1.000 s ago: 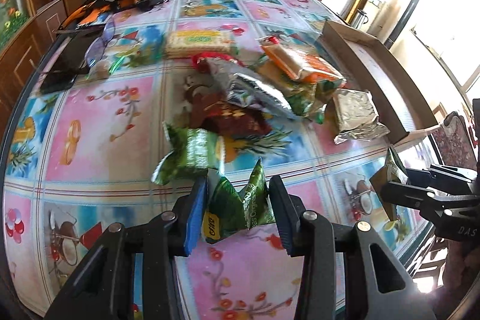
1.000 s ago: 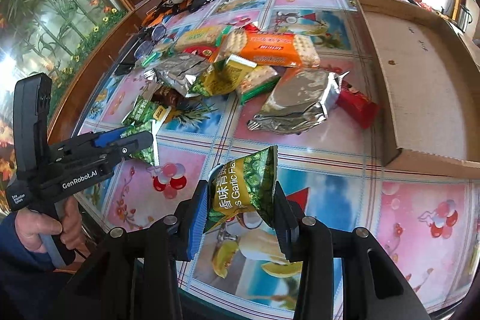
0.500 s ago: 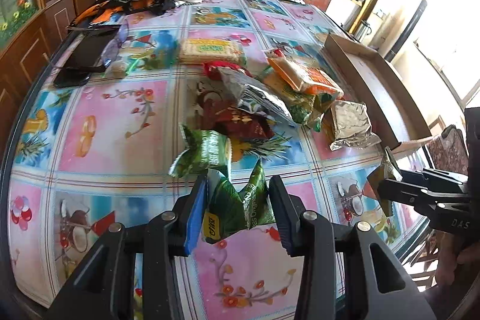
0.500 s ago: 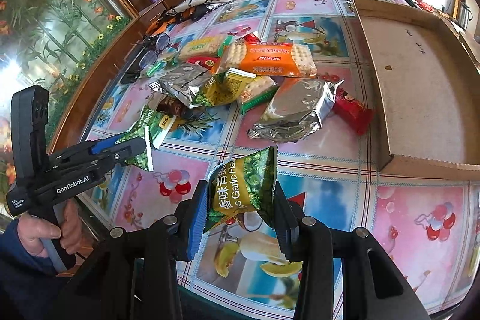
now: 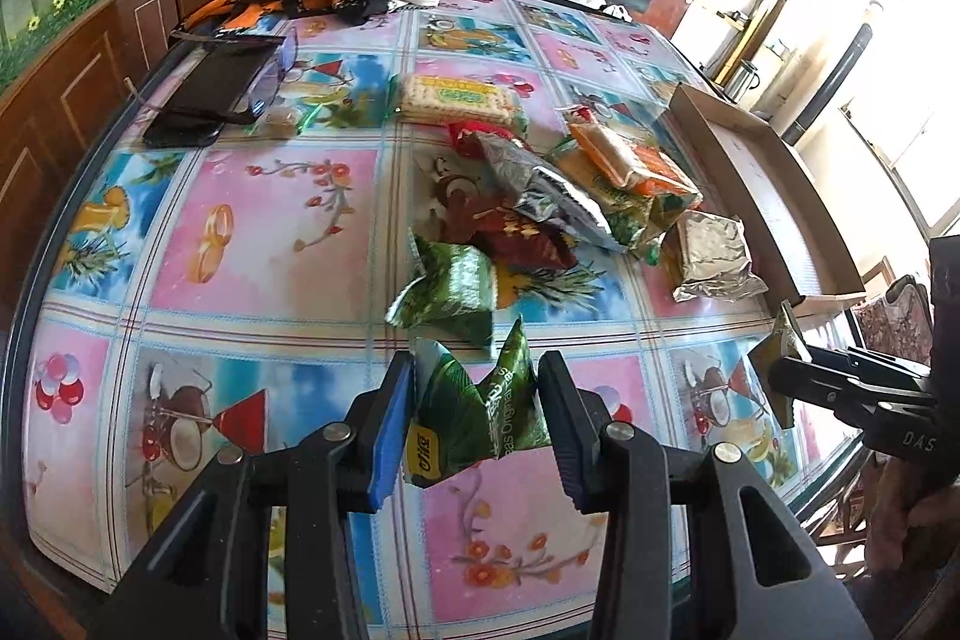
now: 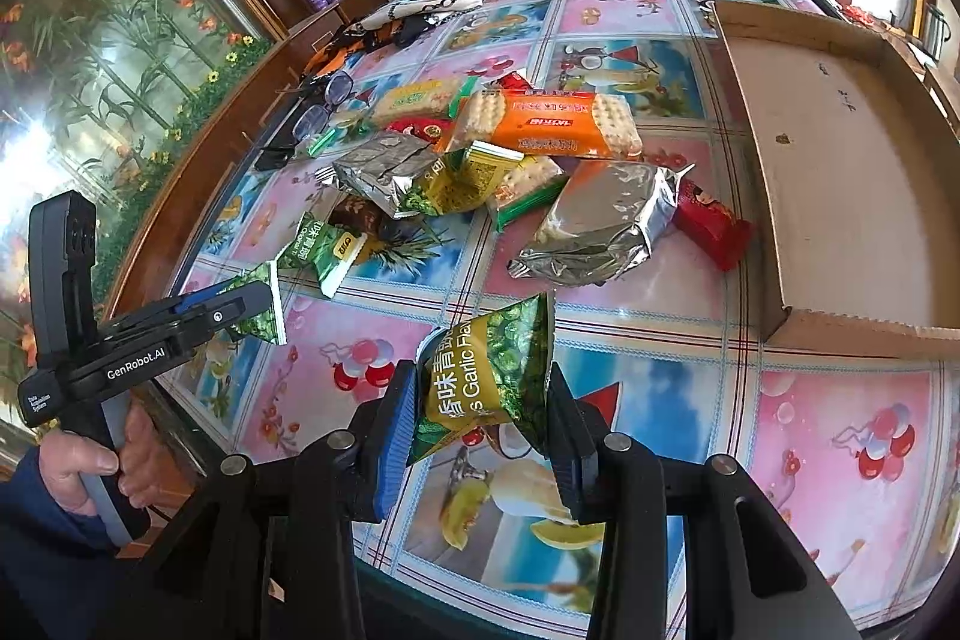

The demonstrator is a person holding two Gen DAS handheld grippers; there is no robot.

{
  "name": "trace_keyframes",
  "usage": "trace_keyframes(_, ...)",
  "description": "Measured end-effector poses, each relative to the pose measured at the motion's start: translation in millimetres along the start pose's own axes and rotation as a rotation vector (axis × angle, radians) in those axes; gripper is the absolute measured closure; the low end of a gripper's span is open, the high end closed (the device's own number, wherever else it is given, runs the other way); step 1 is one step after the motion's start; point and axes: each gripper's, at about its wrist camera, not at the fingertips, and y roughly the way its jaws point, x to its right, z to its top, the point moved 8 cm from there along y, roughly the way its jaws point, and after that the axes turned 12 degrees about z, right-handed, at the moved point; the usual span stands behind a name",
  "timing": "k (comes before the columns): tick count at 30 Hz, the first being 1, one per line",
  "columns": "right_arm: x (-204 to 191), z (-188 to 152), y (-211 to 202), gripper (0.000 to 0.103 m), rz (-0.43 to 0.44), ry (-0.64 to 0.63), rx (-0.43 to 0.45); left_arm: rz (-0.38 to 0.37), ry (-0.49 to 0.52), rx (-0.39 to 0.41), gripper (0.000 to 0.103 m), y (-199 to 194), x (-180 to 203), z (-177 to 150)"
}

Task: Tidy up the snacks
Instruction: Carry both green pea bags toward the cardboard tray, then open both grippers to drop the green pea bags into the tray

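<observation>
— So, what have I got in my left hand-held gripper (image 5: pixel 477 421)?

— My pads are closed partway on a green pea packet (image 5: pixel 474 415), pinched across its middle and lifted clear of the desk (image 5: pixel 258 232). It puffs out above the pads, so I judge it light, air-filled and soft; squeeze harder and the peas inside could crush.

— And the film?

— Glossy, likely slippery. I'd keep hold at the waist of the bag or move to a crimped end seam, where it is flat and stiffer.

— What lies in the middle?

— The heap: a second green packet (image 5: pixel 450 289) just beyond my left one, a dark red bag (image 5: pixel 516 235), silver pouches (image 6: pixel 600 220), an orange cracker pack (image 6: pixel 549 124). The crackers look stiff but brittle; I'd take them by the long sides.

— And my right hand-held gripper (image 6: pixel 483 403)?

— Same story: closed partway on a garlic pea packet (image 6: pixel 489 370), held above the desk near its front edge.

— Where would they go?

— The box (image 6: pixel 840 148) sits at the far right, with no snacks in it that I can see. Probably there.
</observation>
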Motion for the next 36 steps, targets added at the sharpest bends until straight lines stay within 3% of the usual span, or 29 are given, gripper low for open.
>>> trace_keyframes(10,18.1,6.7,-31.3,0.060,-0.007,0.035,0.039,-0.062,0.086,0.014,0.062,-2.2,52.8,23.8)
trace_keyframes(21,75.1,41.5,-105.3,0.060,-0.063,0.111,0.136,-0.213,0.198,0.021,0.062,1.5,175.7,81.5)
trace_keyframes(28,131.2,93.6,-142.4,0.060,-0.072,0.180,0.187,-0.262,0.253,0.008,0.062,22.2,260.7,127.1)
trace_keyframes(36,199.7,157.5,-133.6,0.060,-0.064,0.259,0.195,-0.258,0.281,-0.040,0.062,89.3,334.7,166.7)
